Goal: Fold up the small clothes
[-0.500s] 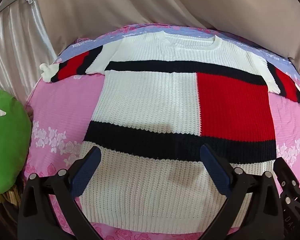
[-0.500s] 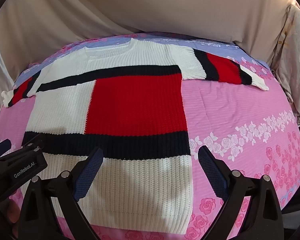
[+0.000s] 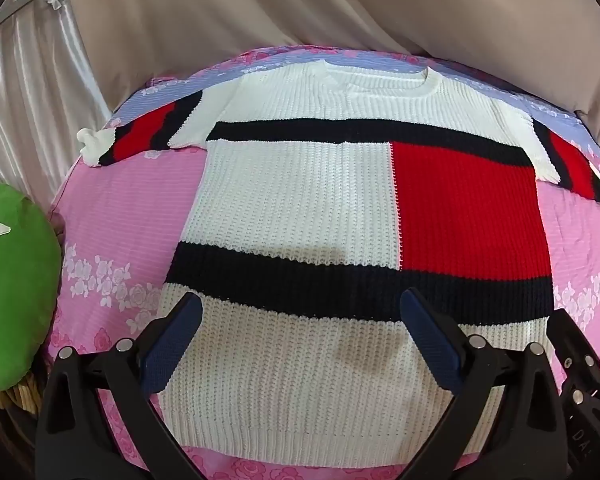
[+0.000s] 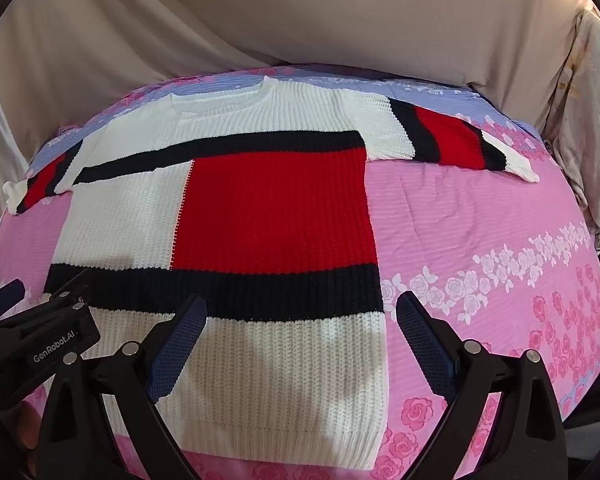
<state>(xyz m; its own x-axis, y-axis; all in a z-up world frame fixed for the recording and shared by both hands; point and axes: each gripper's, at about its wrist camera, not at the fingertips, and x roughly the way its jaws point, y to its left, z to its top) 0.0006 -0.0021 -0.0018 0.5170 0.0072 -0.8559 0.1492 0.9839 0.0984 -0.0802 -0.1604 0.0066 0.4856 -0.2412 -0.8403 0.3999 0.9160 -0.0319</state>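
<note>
A small knit sweater (image 3: 300, 200), white with black bands and a red block, lies flat and spread out on the pink bed cover, both sleeves stretched sideways; it also shows in the right wrist view (image 4: 260, 208). My left gripper (image 3: 300, 332) is open and empty, hovering above the white hem area near the sweater's lower left part. My right gripper (image 4: 300, 332) is open and empty above the hem at the lower right edge. The left gripper's body (image 4: 32, 344) shows at the left of the right wrist view.
The pink floral bed cover (image 4: 480, 240) extends right of the sweater. A green cushion (image 3: 16, 280) sits at the bed's left edge. Beige draped fabric (image 3: 340, 12) and a pale curtain (image 3: 28, 92) stand behind the bed.
</note>
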